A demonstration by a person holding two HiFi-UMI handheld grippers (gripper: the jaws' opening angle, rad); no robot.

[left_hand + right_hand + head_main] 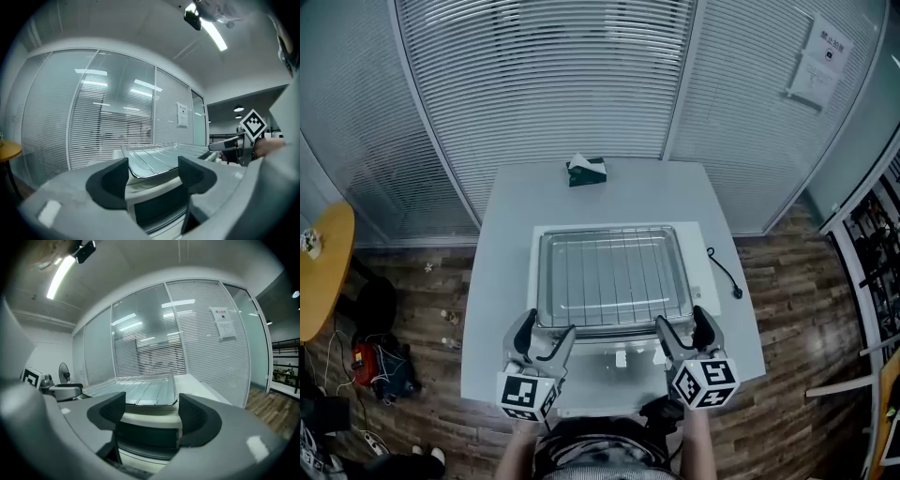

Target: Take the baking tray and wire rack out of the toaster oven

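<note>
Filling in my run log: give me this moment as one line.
left gripper: open, empty | right gripper: open, empty | wire rack on baking tray, atop toaster oven

The right gripper (151, 409) holds its dark jaws wide apart, with nothing pinched between them. Through the gap, at 6 o'clock, stands the toaster oven (150, 432). The baking tray (161, 394) and the wire rack (126, 386) lie on its top. The left gripper (65, 391) sits at 9 o'clock, and a paper notice (224, 324) hangs at 2 o'clock.
</note>
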